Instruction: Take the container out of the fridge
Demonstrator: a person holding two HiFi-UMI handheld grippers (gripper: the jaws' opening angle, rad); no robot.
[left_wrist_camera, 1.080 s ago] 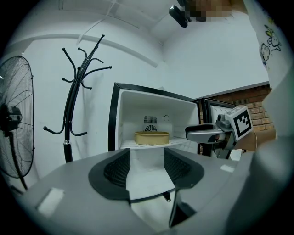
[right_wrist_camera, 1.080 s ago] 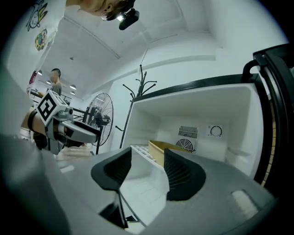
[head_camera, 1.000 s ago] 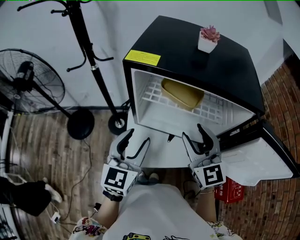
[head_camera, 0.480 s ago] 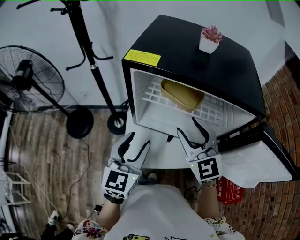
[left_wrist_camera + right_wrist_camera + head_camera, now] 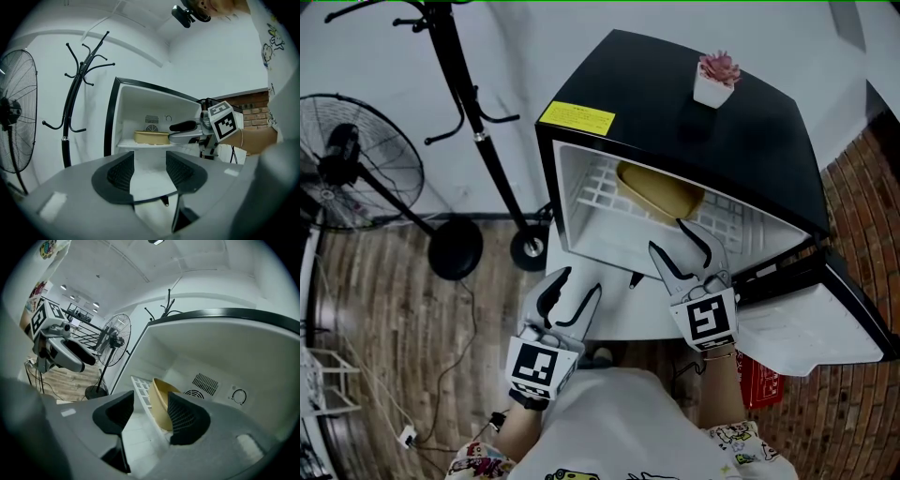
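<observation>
Right gripper, jaws spread and empty, sits at the open fridge mouth near the tan container; left gripper hangs nearer, jaws released.

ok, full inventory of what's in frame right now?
fridge: 1, black with a white interior, centre, open
fridge door: 1, white inner face, swung open at right
wire shelf: 1, white, inside the fridge
container: 1, yellow, on the wire shelf
potted plant: 1, pink in a white pot, on top of the fridge
label: 1, yellow, fridge's top front corner
coat stand: 1, black, left of the fridge
fan: 1, black, far left
red item: 1, floor under the door; can't identify
left gripper: 1, grey, open, empty, in front of the fridge
right gripper: 1, grey, open, at the fridge mouth, short of the container
</observation>
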